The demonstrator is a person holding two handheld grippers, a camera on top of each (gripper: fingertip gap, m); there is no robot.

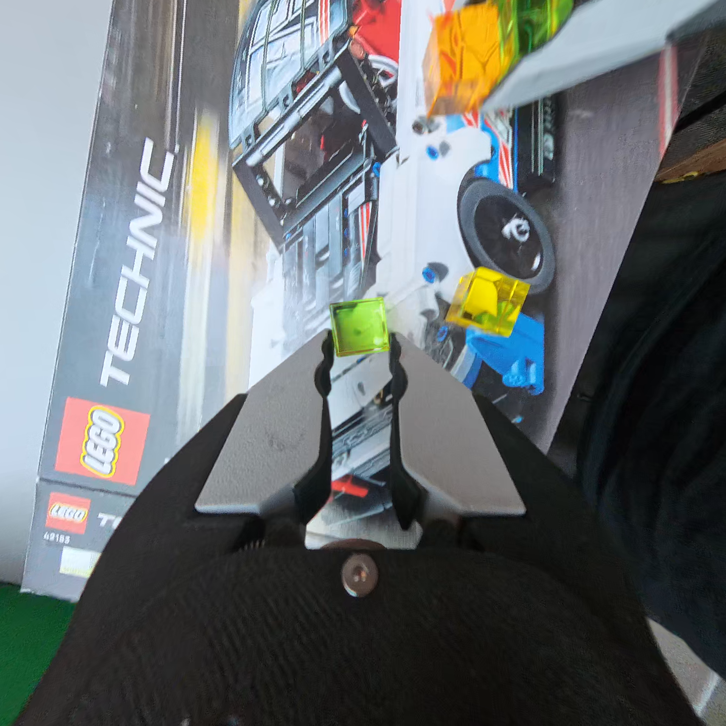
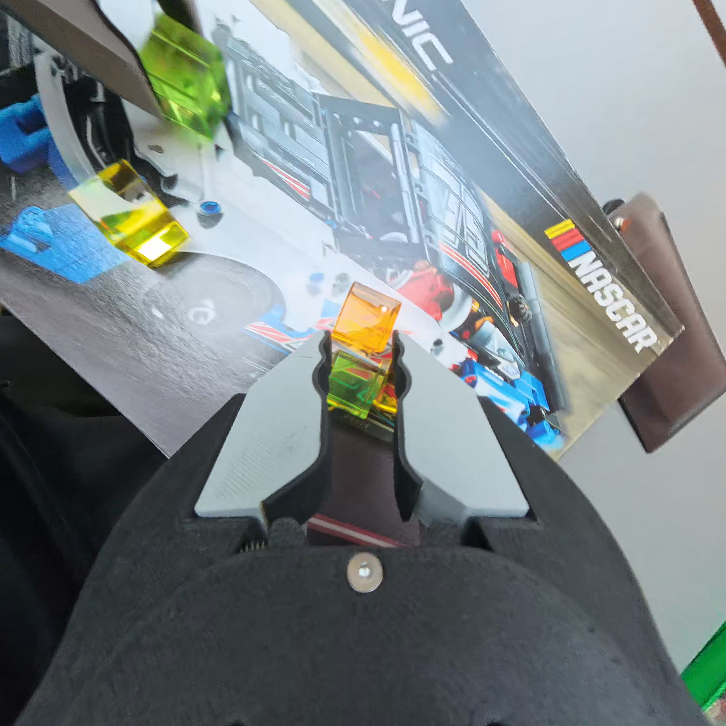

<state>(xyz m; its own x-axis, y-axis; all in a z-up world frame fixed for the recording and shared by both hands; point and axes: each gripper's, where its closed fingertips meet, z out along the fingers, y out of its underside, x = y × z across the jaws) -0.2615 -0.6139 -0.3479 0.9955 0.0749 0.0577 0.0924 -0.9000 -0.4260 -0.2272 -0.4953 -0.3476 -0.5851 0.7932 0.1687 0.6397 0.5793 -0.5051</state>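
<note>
Left gripper (image 1: 359, 340) pinching a clear lime-green cube (image 1: 358, 332) right at the fingertips, jaws only as far apart as the cube is wide. Pointed steeply down at a big toy-set box (image 1: 165, 235) lying flat, with a race car picture on the lid. Just to the right of it, a clear yellow cube (image 1: 487, 301) sitting loose on the lid, not touching anything else.

Right gripper (image 2: 359, 345) clamped on a little stack: clear orange cube (image 2: 366, 317) poking out past the tips, a greenish cube (image 2: 353, 383) tucked right behind it between the black pads. Jaws narrow, snug against both sides. Also tilted down over the same box (image 2: 412, 165).

Other gripper visible far left in the right wrist view, blurry, carrying the lime-green cube (image 2: 184, 74); yellow cube (image 2: 129, 214) below it on the lid. Same deal in the left wrist view, far right corner: orange cube (image 1: 461, 55) in blurry grey fingers.

Strip of green surface (image 1: 23, 644) near left, beside the box, pale wall behind
</note>
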